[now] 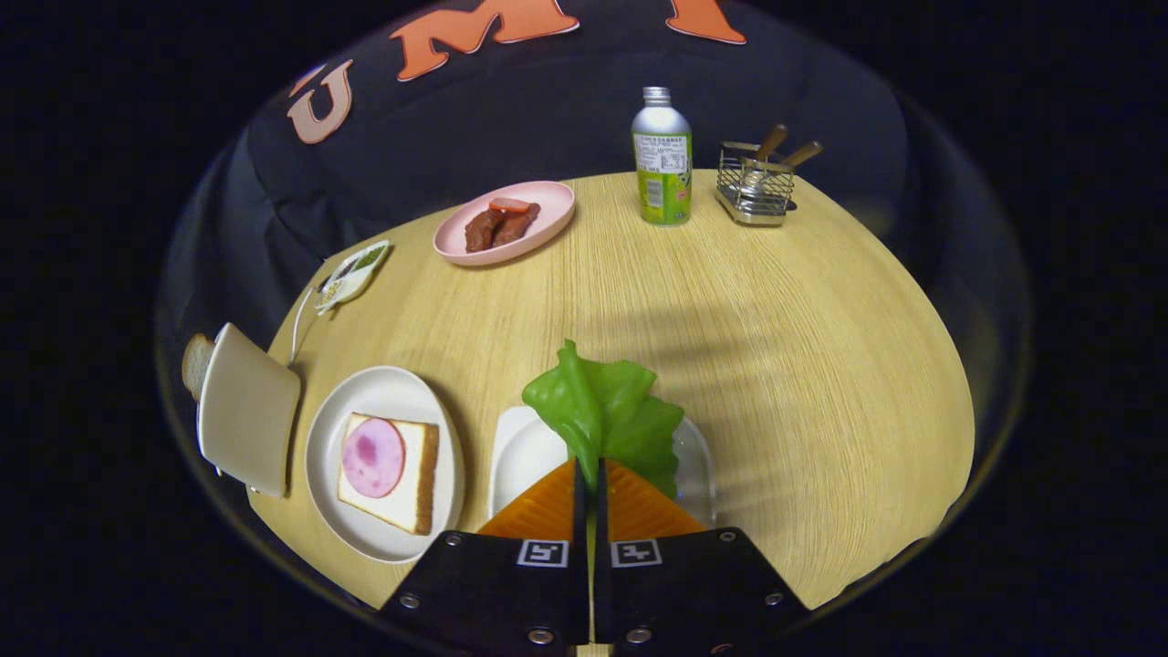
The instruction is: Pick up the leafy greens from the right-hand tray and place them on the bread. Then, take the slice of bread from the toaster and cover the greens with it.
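On the round wooden worktop [776, 365], a pink plate [505, 222] carrying brown meat pieces [500, 226] sits toward 11 o'clock. At 12 o'clock a metal bottle [662, 169] with a green label stands upright, and just beside it, toward 1 o'clock, is a wire caddy [754, 182] holding two wooden-handled utensils [787, 151]. Near the worktop's rim at about 10 o'clock lies a small white dish [353, 274] with compartments, their contents too small to tell.
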Demonstrator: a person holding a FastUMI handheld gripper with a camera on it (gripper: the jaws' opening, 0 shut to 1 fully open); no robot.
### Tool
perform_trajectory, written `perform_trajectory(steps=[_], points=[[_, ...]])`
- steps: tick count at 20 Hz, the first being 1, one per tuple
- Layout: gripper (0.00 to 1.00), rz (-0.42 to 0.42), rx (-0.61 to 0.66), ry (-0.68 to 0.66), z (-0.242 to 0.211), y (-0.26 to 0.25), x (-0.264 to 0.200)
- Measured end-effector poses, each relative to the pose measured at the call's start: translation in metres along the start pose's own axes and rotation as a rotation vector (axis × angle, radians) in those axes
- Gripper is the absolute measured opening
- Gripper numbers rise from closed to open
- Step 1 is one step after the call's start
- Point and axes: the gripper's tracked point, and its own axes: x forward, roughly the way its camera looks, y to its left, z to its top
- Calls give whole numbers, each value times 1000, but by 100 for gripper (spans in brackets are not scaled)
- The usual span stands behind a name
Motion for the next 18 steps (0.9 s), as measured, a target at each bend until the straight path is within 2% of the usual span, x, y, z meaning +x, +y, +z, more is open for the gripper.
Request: perform_trajectory(steps=[5,10,18], points=[[3,85,-47,-53,13,44,-22],[3,170,-115,-46,9,93,-22],[4,216,-186,32,-16,151,6]])
